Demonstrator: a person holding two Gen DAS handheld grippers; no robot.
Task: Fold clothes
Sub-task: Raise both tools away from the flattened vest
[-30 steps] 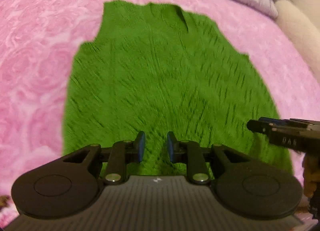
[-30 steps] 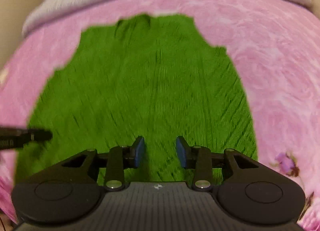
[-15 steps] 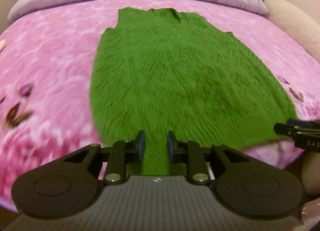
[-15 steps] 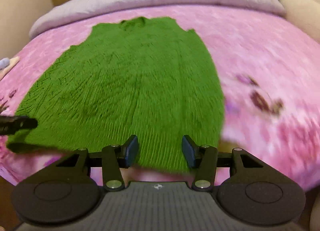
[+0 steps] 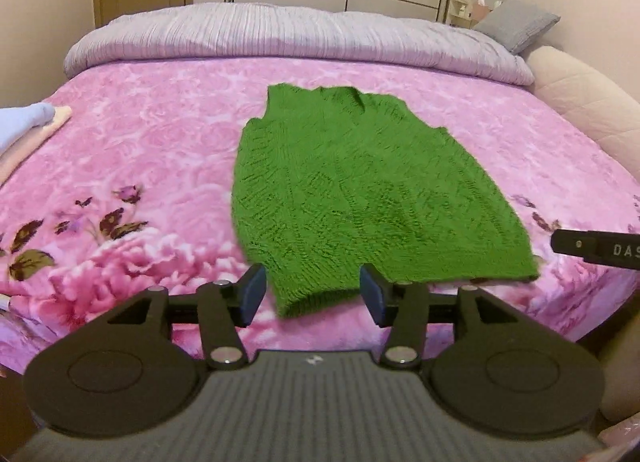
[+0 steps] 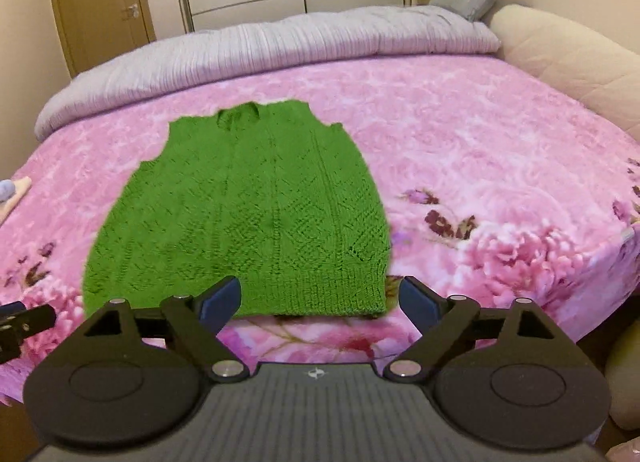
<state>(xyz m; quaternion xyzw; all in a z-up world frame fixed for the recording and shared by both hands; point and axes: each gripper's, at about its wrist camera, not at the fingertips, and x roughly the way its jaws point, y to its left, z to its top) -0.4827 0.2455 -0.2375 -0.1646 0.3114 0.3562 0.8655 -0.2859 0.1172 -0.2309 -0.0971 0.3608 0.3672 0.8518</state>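
Observation:
A green knitted sleeveless vest [image 5: 360, 190] [image 6: 248, 214] lies flat on the pink flowered bedspread [image 5: 140, 150] [image 6: 480, 150], neckline toward the far side, hem toward me. My left gripper [image 5: 312, 296] hovers over the hem's left corner with its jaws opening; the pads stand clear of the cloth. My right gripper [image 6: 320, 298] hangs over the hem's right part, its jaws also opening wide and pressing nothing. The right gripper's tip [image 5: 592, 248] shows at the right edge of the left wrist view, and the left gripper's tip [image 6: 24, 320] at the left edge of the right wrist view.
A lilac duvet [image 5: 280, 34] is rolled along the bed's far side with a grey pillow [image 5: 516, 24] at its right. Folded pale clothes [image 5: 24, 130] lie at the left. A beige padded bed frame [image 6: 568, 62] runs along the right. Wardrobe doors stand behind.
Both grippers pulled back toward the near bed edge and rose, so the whole vest and room came into view. Both pairs of jaws widened, the right one most.

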